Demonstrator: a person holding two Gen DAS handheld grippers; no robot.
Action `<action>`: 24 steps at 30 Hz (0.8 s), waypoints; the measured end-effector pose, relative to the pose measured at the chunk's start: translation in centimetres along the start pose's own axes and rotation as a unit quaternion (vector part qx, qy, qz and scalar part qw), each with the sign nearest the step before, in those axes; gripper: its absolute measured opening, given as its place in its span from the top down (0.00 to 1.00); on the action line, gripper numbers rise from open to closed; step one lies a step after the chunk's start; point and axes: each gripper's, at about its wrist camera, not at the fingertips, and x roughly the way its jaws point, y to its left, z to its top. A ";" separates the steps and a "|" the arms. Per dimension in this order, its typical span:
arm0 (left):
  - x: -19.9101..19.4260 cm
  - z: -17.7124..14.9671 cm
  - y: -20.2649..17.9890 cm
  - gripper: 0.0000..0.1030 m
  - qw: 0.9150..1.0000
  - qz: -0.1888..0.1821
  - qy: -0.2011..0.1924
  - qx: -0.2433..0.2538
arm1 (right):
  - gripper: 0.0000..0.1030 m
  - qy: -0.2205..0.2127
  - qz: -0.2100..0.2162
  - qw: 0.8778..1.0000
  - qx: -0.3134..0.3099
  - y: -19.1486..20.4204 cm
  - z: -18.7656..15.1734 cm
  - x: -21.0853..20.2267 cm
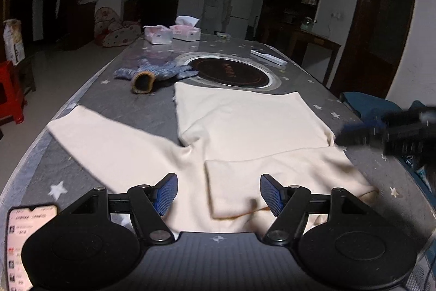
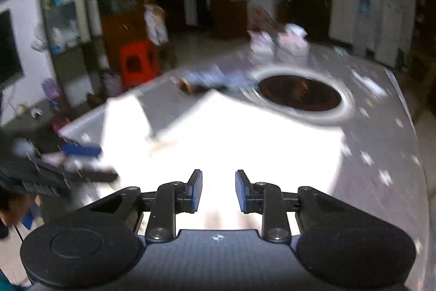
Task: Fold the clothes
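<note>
A cream long-sleeved top (image 1: 245, 132) lies flat on the grey star-patterned table (image 1: 128, 100). One sleeve (image 1: 109, 143) stretches out to the left; the other sleeve (image 1: 272, 176) is folded across the near part of the body. My left gripper (image 1: 218, 194) is open and empty, hovering over the near edge of the top. My right gripper (image 2: 218, 191) is open and empty above the same top (image 2: 231, 138), which looks overexposed and blurred there. The right gripper also shows as a dark blur at the right edge of the left wrist view (image 1: 395, 132).
A blue knitted glove (image 1: 152, 72) lies beyond the top. A round inset hotplate (image 1: 231, 71) sits mid-table. Tissue boxes (image 1: 171, 33) and a white remote (image 1: 268, 57) lie at the far end. A phone (image 1: 24, 242) is at the near left. A red stool (image 2: 139, 62) stands beside the table.
</note>
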 end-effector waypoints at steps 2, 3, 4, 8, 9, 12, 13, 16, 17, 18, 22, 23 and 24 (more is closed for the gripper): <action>0.8 0.1 -0.3 0.36 1.000 -0.002 0.004 0.009 | 0.75 0.022 -0.008 1.000 0.003 -0.7 -1.5 0.3; 1.1 0.2 -0.4 0.42 1.000 -0.002 0.007 0.014 | 0.75 0.032 -0.009 0.999 0.003 -0.9 -2.2 0.5; 1.5 0.2 -0.6 0.46 1.000 -0.003 0.010 0.018 | 0.75 0.041 -0.011 0.999 0.004 -1.1 -2.8 0.8; 3.1 0.4 -1.1 0.63 0.999 -0.005 0.020 0.037 | 0.76 0.065 -0.022 0.998 0.004 -1.4 -4.4 1.7; 3.5 0.4 -1.2 0.65 0.999 -0.004 0.023 0.043 | 0.76 0.067 -0.025 0.997 0.002 -1.6 -4.6 1.7; 4.9 0.2 -1.4 0.68 0.997 0.013 0.030 0.069 | 0.76 0.079 -0.037 0.996 0.005 -2.1 -4.9 1.3; 5.1 0.2 -1.3 0.68 0.997 0.019 0.031 0.070 | 0.76 0.081 -0.037 0.996 0.007 -2.3 -5.1 1.1; 5.0 0.7 -0.6 0.68 0.998 0.032 0.027 0.052 | 0.76 0.084 -0.043 0.996 -0.004 -2.3 -5.0 0.6; 4.9 0.8 -0.3 0.68 0.998 0.036 0.025 0.046 | 0.76 0.083 -0.046 0.995 -0.011 -2.1 -4.9 0.5; 4.8 1.0 -0.1 0.66 0.998 0.041 0.024 0.040 | 0.76 0.083 -0.050 0.995 -0.017 -1.9 -4.7 0.4; 4.6 1.6 0.9 0.63 0.998 0.058 0.018 0.016 | 0.76 0.050 -0.045 0.997 -0.025 -1.4 -3.5 0.2; 4.6 1.7 1.1 0.63 0.998 0.063 0.016 0.011 | 0.76 0.045 -0.041 0.998 -0.024 -1.3 -3.2 0.5; 4.5 1.9 1.3 0.63 0.998 0.067 0.015 0.005 | 0.76 0.042 -0.037 0.998 -0.025 -1.2 -3.0 1.0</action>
